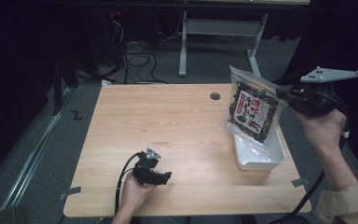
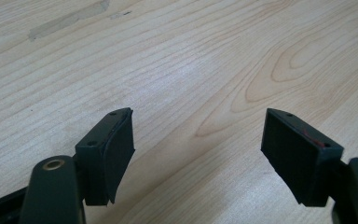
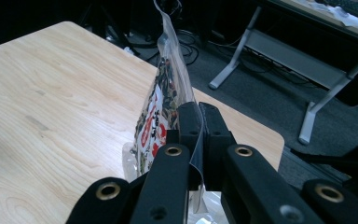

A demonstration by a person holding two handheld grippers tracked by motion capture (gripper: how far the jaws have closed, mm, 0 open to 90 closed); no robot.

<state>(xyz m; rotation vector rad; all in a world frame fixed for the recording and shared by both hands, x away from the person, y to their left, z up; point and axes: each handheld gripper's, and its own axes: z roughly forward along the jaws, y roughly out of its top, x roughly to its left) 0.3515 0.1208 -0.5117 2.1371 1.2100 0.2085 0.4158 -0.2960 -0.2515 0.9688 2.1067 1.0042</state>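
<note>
A clear zip bag of dark dried food with a red and white label (image 1: 253,108) hangs in the air above a white rectangular bin (image 1: 258,156) at the table's right. My right gripper (image 1: 282,94) is shut on the bag's upper right edge, a hand holding it from the right. In the right gripper view the jaws pinch the clear plastic edge of the bag (image 3: 161,109), which stands edge-on in front of my right gripper (image 3: 198,112). My left gripper (image 1: 153,175) rests low near the table's front edge, held by a hand. Its pads (image 2: 116,149) stand wide apart over bare wood.
The wooden table (image 1: 168,121) has a round cable hole (image 1: 215,96) near its far edge. Tape strips mark the front corners (image 1: 70,192). Beyond the table lie cables (image 1: 137,58) on the floor and a white desk frame (image 1: 221,28).
</note>
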